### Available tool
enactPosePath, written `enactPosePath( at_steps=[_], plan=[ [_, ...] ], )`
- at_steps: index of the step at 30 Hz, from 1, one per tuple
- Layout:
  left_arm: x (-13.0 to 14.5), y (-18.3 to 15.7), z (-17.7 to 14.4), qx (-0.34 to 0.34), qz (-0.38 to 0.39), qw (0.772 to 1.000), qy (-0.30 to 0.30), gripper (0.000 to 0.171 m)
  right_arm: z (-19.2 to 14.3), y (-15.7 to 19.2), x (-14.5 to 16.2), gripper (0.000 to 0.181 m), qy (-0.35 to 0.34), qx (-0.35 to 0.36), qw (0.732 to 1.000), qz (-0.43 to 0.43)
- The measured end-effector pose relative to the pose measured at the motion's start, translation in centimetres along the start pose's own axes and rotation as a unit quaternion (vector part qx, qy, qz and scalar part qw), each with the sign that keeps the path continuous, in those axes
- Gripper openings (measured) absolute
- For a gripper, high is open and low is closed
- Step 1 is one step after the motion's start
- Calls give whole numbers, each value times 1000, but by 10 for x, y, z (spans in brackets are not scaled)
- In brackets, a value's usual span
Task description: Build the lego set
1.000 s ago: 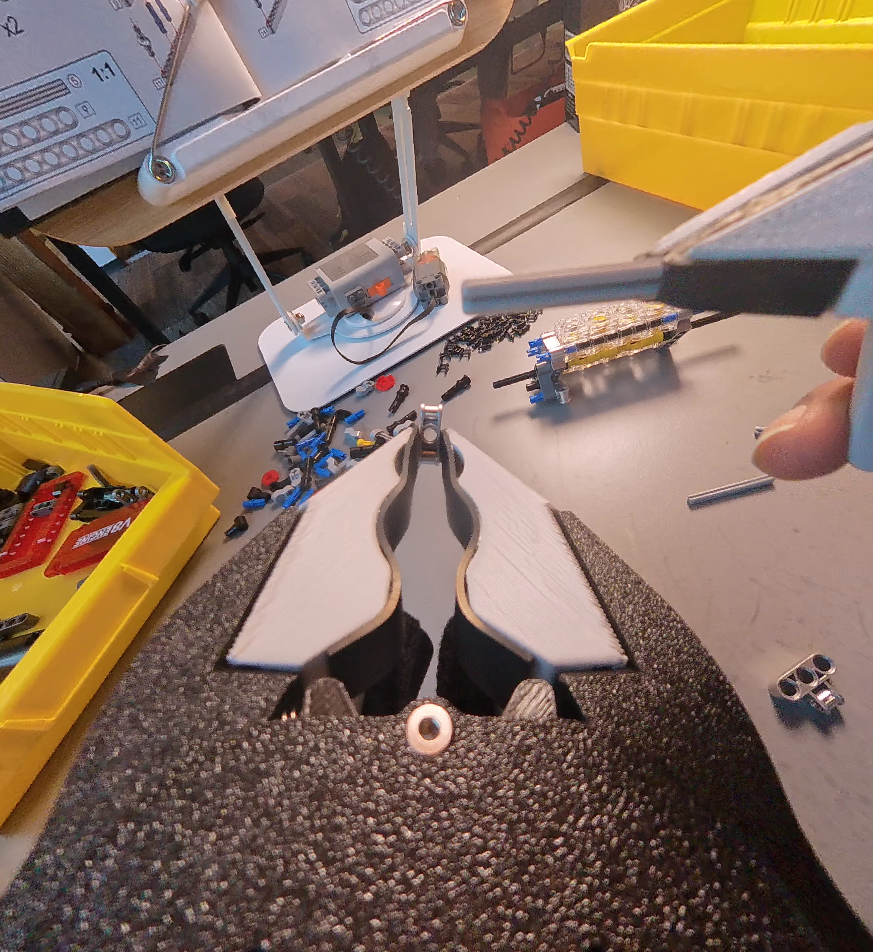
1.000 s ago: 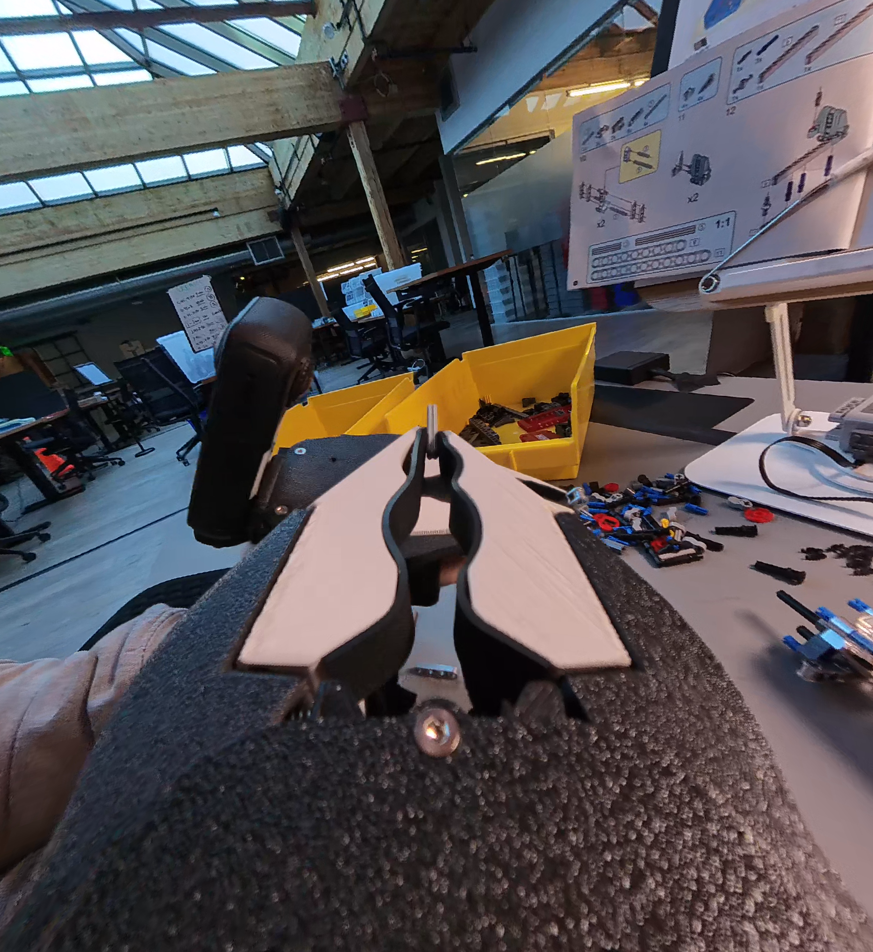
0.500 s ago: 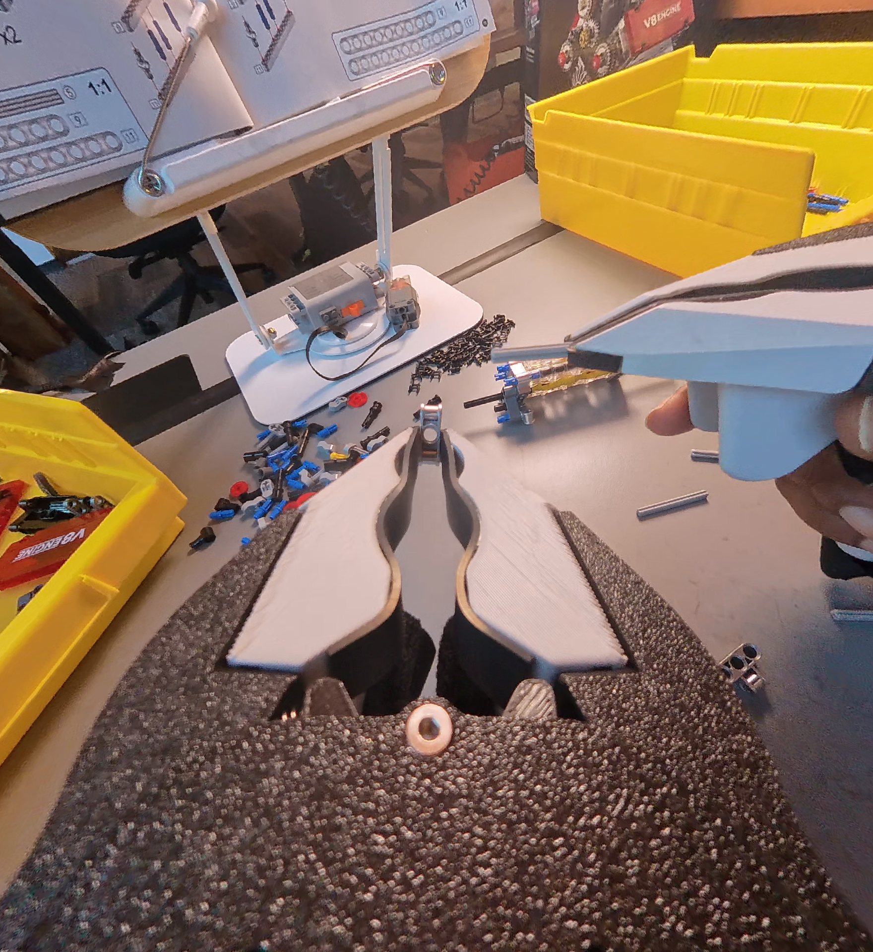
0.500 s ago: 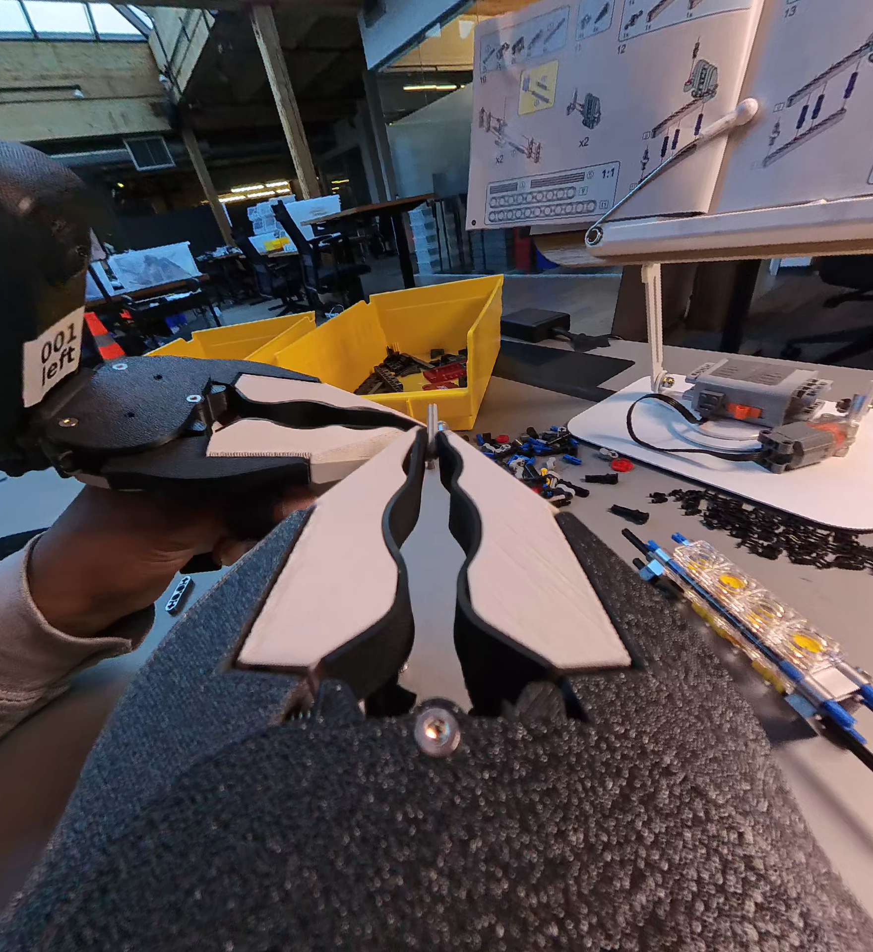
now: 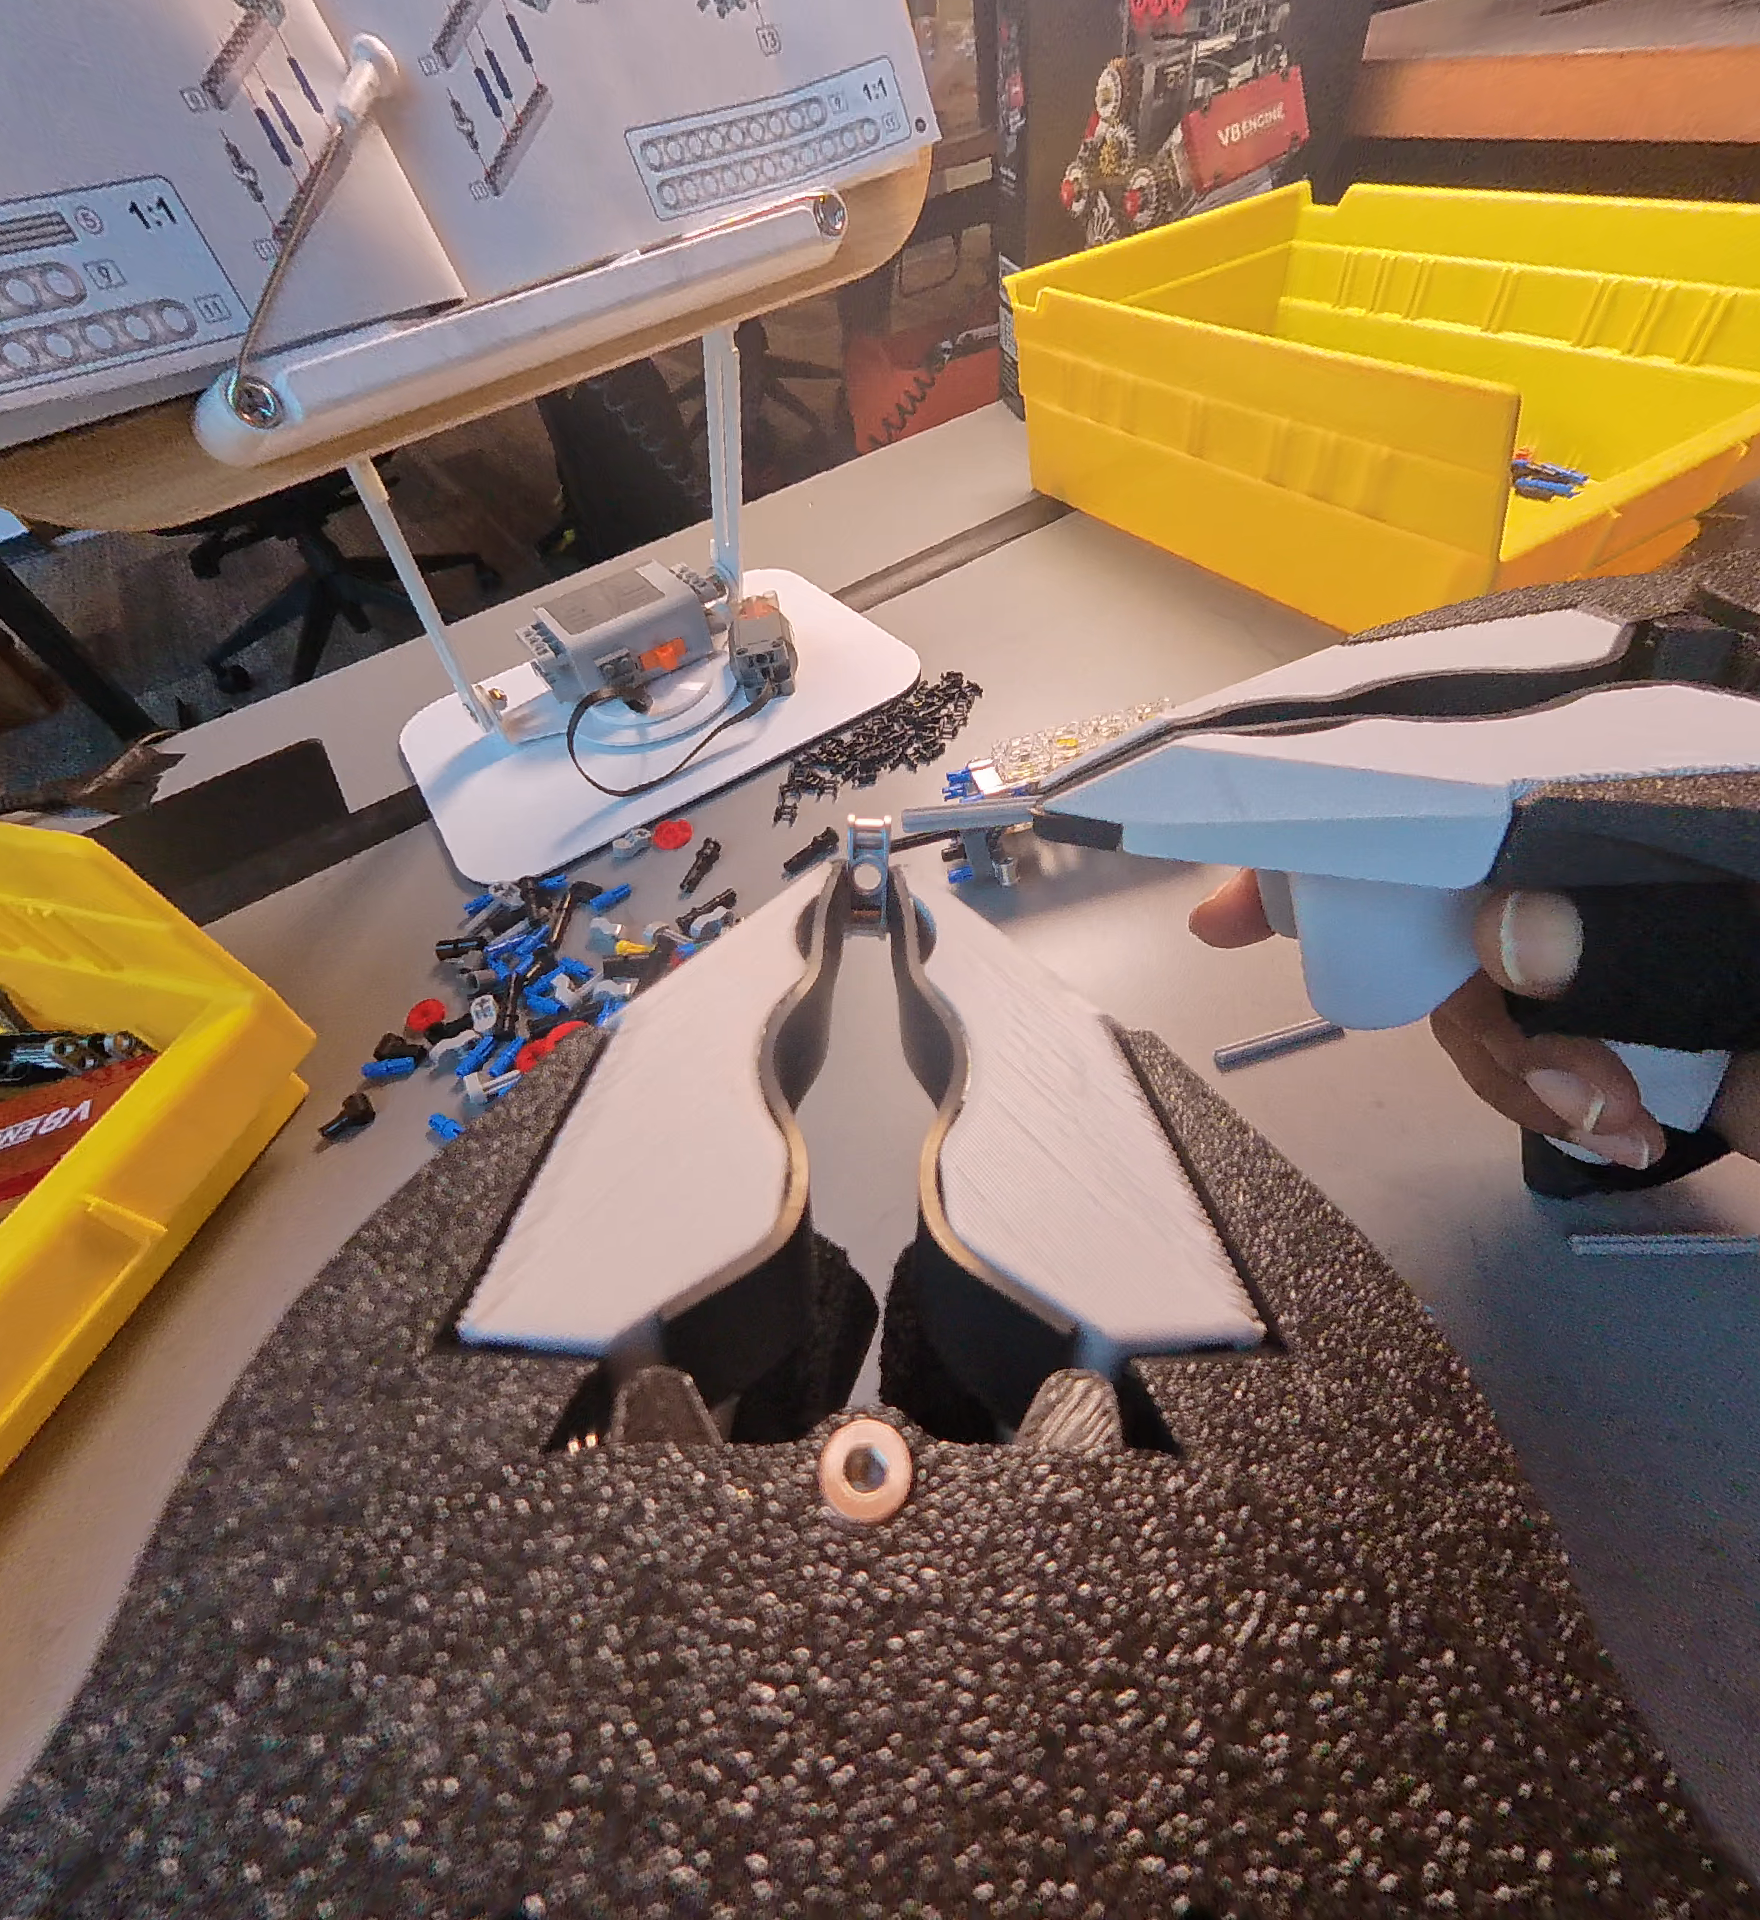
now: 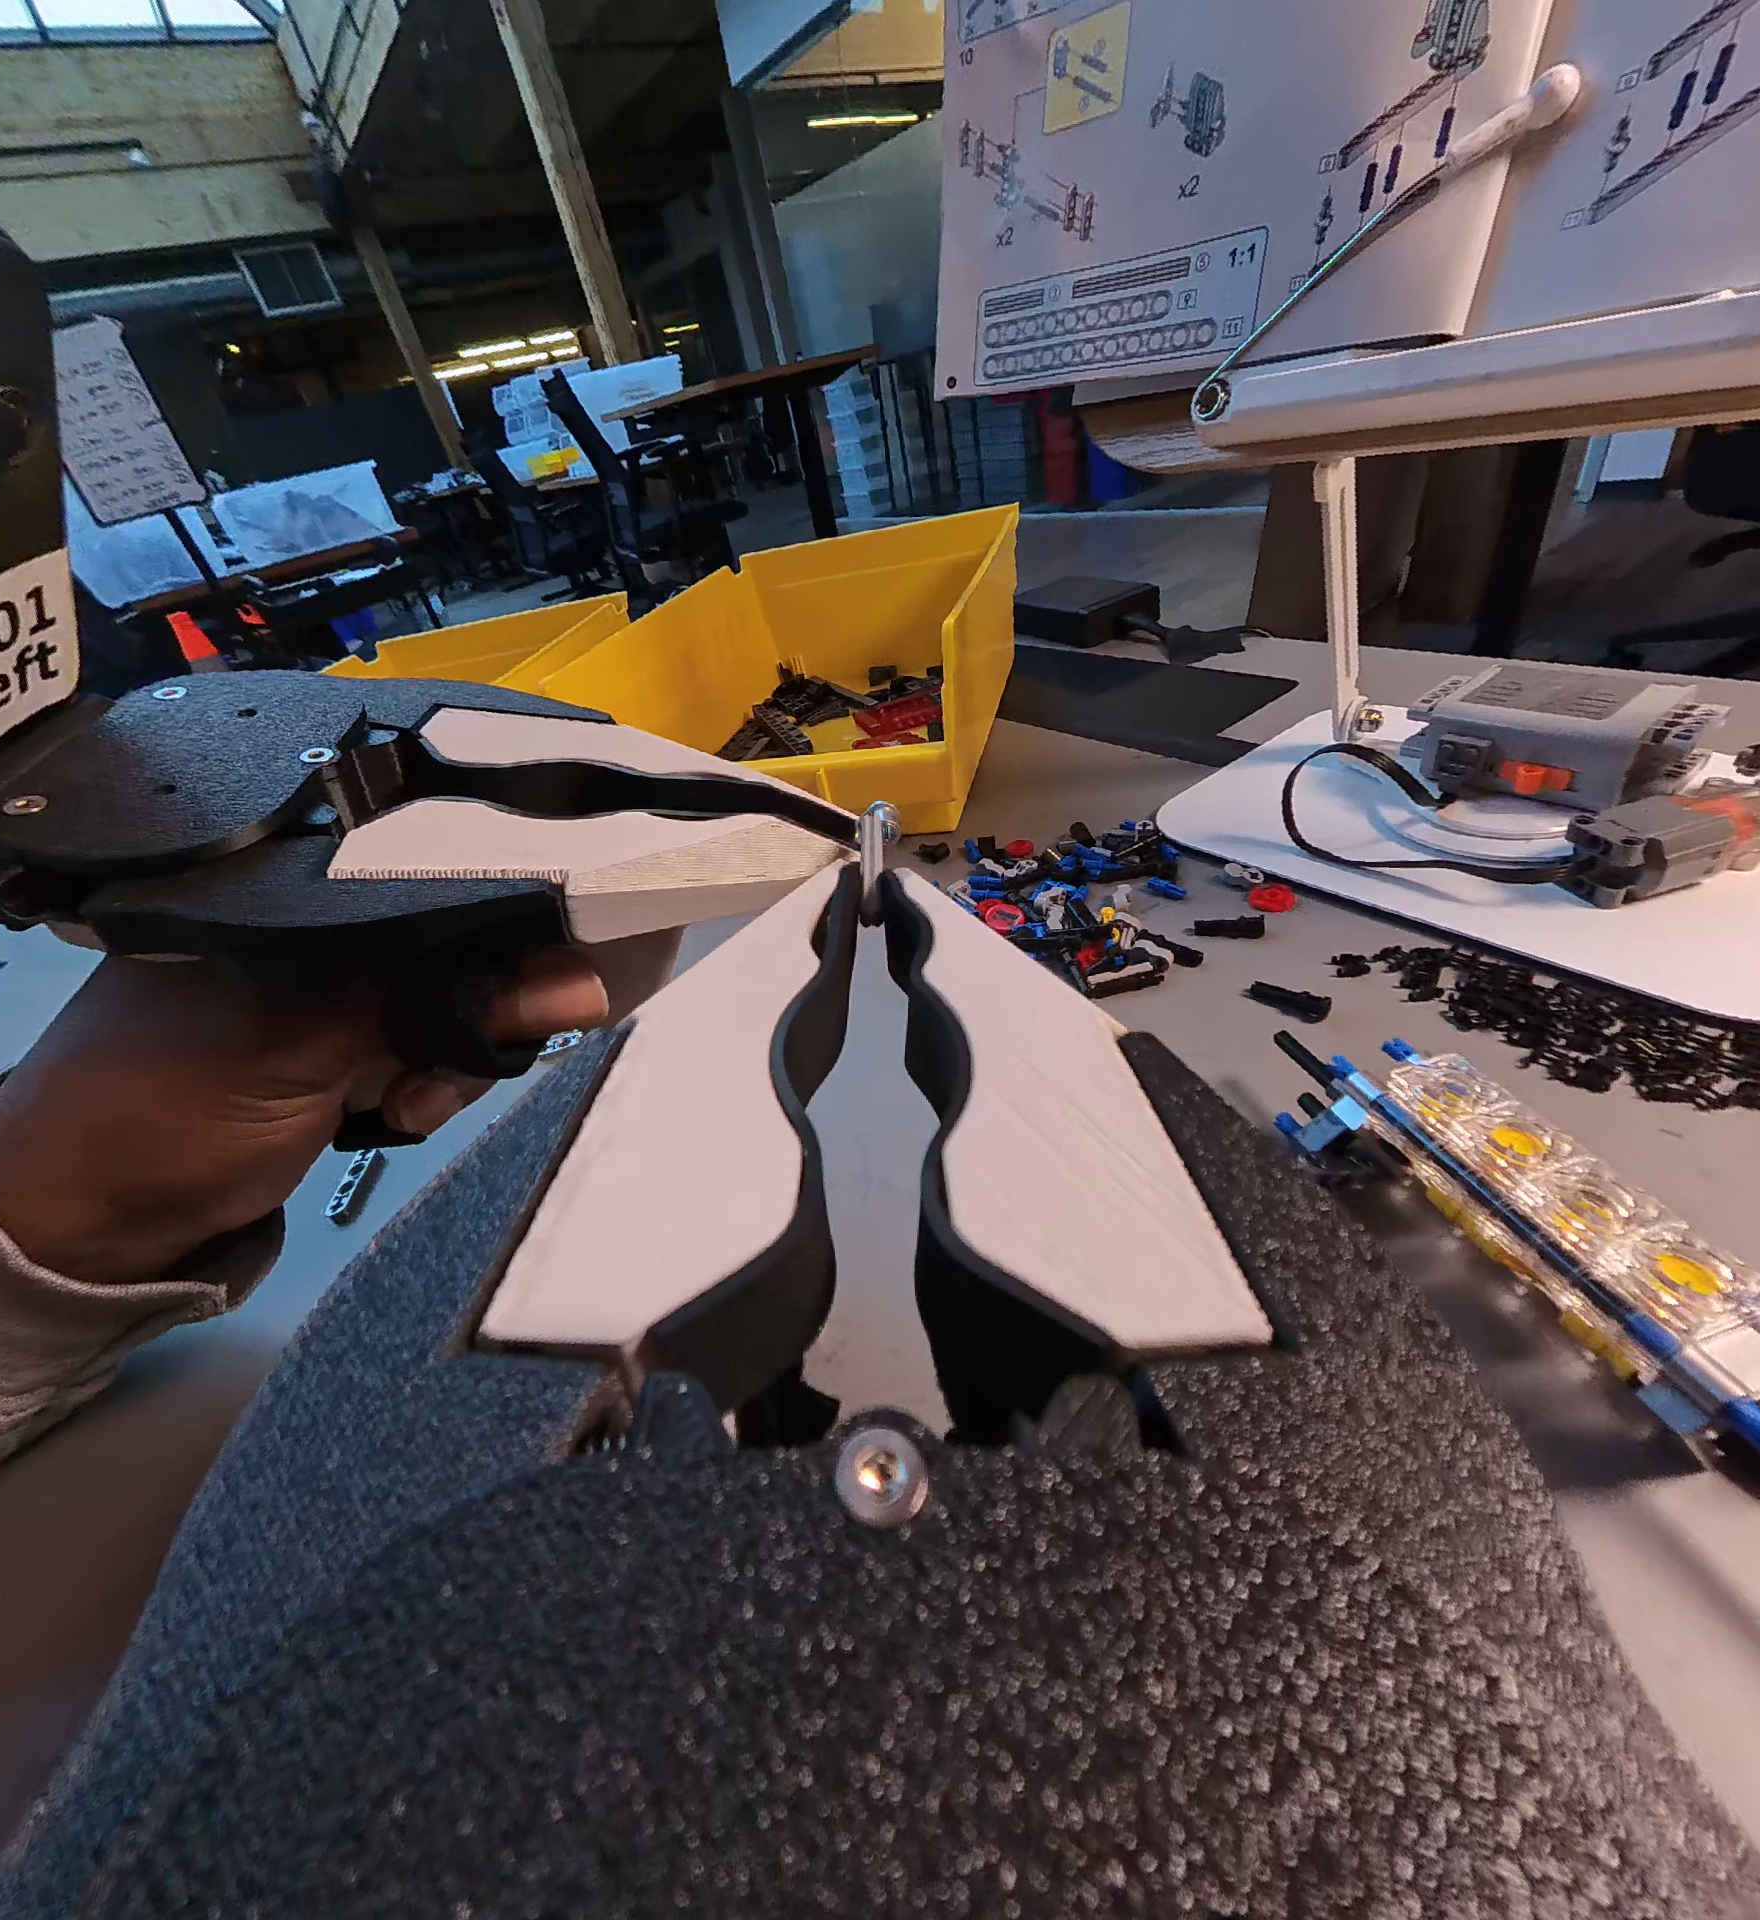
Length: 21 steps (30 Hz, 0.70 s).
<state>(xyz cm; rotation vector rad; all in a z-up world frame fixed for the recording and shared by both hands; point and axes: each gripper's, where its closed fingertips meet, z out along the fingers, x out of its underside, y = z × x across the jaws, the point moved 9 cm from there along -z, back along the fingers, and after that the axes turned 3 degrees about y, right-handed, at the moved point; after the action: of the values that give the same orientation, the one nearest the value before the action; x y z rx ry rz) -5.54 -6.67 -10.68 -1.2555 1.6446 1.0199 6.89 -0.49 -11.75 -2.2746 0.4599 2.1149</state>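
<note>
- Grey table [image 5: 1115, 623], the bearing surface for everything; both grippers are held above it, near mid-table.
- Yellow bins: one at the left edge [image 5: 76, 1143] with red and black parts inside; a larger pair at far right [image 5: 1271, 436], only a few small blue pieces visible at one end.
- White stand [image 5: 668, 748] behind the loose parts, its clip bar carrying printed instruction sheets [image 5: 440, 135] overhead. A grey battery box [image 5: 616, 634] and a small motor block [image 5: 764, 657] sit on the base plate, joined by a black cable.
- Left gripper [image 5: 865, 883]: fingers pressed in on a small grey connector [image 5: 865, 847], which stands upright out of the tips, a hole facing the camera.
- Right gripper [image 6: 870, 894], seen from its own camera: fingers pinching a thin grey axle [image 6: 872, 852] that sticks out past the tips. In the left view the axle [image 5: 969, 819] lies level, its free end just beside the connector; whether it touches, cannot tell.
- Right view shows the two gripper tips meeting at one spot, the connector [image 6: 881, 821] right at the axle's end.
- Clear assembly with yellow centres [image 6: 1541, 1195], blue pins along its side, lying on the table right of the right gripper.
- Scatter of small blue, black and red pins [image 5: 533, 977] in front of the stand; a heap of black pins [image 5: 886, 738] at the plate's edge.
- A loose grey axle [image 5: 1276, 1042] on the table under the right gripper.
</note>
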Motion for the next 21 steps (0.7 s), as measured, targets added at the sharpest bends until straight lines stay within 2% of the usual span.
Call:
enactPosePath(
  at_steps=[12, 18, 21],
  plan=[
    [-6, -1, -5, 14, -19, 999, -24, 6, -2, -2, 0, 2, -18, -21, 998, 49],
    [-5, 6, -6, 78, -113, 990, -45, 6, -3, 0, -3, 2, -28, -23, 998, 50],
    [-4, 7, -6, 89, -129, 986, -49, 6, -3, 1, -3, 2, -26, -21, 998, 48]
  ],
)
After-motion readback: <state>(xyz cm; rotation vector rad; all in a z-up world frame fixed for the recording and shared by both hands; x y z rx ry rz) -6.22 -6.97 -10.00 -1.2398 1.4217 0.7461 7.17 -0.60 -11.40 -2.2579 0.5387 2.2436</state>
